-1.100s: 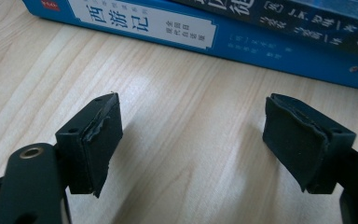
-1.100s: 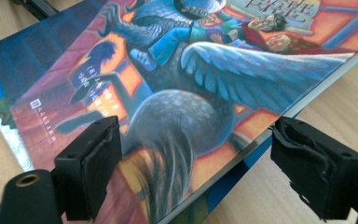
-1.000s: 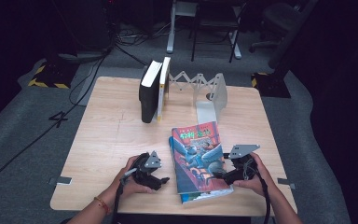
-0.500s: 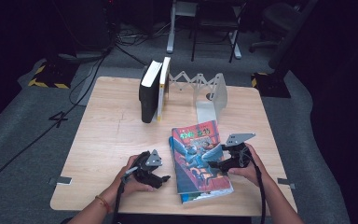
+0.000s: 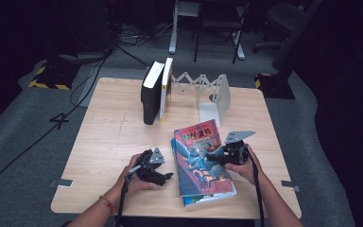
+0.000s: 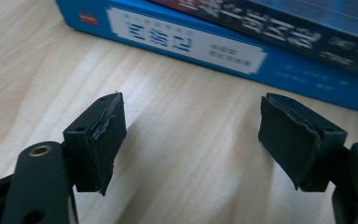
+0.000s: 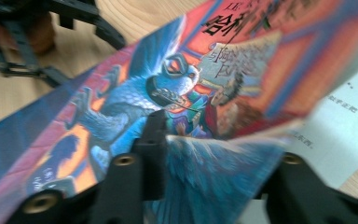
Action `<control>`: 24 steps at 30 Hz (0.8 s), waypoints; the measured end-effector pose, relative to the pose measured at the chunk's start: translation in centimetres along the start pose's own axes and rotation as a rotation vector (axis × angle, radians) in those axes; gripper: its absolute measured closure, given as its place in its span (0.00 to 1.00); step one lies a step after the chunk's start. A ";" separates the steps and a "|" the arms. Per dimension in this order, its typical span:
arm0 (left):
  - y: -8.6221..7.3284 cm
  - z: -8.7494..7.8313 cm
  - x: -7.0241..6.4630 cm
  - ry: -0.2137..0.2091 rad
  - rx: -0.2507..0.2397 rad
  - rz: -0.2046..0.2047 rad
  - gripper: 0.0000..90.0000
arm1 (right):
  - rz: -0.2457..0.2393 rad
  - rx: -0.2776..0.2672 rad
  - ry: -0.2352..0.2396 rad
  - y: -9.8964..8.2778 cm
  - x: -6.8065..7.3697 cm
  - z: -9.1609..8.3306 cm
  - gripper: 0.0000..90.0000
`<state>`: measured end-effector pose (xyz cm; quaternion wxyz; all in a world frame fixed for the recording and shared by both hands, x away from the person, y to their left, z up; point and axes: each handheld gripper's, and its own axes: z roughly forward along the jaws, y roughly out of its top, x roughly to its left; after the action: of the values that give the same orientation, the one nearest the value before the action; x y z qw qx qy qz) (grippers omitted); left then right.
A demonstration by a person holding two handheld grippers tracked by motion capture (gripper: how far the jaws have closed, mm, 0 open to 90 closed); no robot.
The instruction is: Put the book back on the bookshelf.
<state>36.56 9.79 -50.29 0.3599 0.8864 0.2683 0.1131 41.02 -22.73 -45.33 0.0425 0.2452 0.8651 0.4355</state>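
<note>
Blue and red, the illustrated paperback (image 5: pixel 199 156) lies on top of a blue book (image 5: pixel 207 196) near the front edge of the wooden counter (image 5: pixel 113 132), its right-hand edge lifted off the one beneath; we read that tilt as the work of our right gripper (image 5: pixel 215 157), which reaches in from the right over the cover; its jaws have just been closing, and in the right gripper view the cover (image 7: pixel 177 98) runs between them, one jaw on top of the picture and the other underneath, so we judge them clamped on the book's edge, a pinch at the open side so that the book can be raised. Our left gripper (image 5: pixel 163 177) sits on the counter just left of the stack, apart from it; in the left gripper view its pads (image 6: pixel 98 140) stand wide apart with bare wood between them and the blue book's spine (image 6: pixel 191 42) ahead, holding nothing; we take it as waiting to steady or receive the book. Farther back two books (image 5: pixel 156 92) stand upright against the left end of a white expanding bookend (image 5: pixel 208 92), its zigzag stretched to the right plate with free room between; that gap looks to us like the place meant for the paperback.
</note>
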 end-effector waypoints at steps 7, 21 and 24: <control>0.9 0.3 0.9 0.092 -0.007 -0.024 0.41 | 0.000 -0.038 -0.003 -0.1 0.4 -0.2 0.84; 2.6 0.8 2.8 0.126 -0.083 -0.016 0.64 | -0.032 -0.071 0.009 -0.1 1.2 -0.3 0.87; 2.6 1.1 3.3 0.124 -0.085 -0.033 0.64 | -0.030 -0.079 0.022 -0.1 1.2 -0.3 0.87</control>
<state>40.73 9.46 -49.21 0.3816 0.8571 0.2995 0.1734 39.83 -22.38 -45.05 0.0493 0.2256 0.8512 0.4714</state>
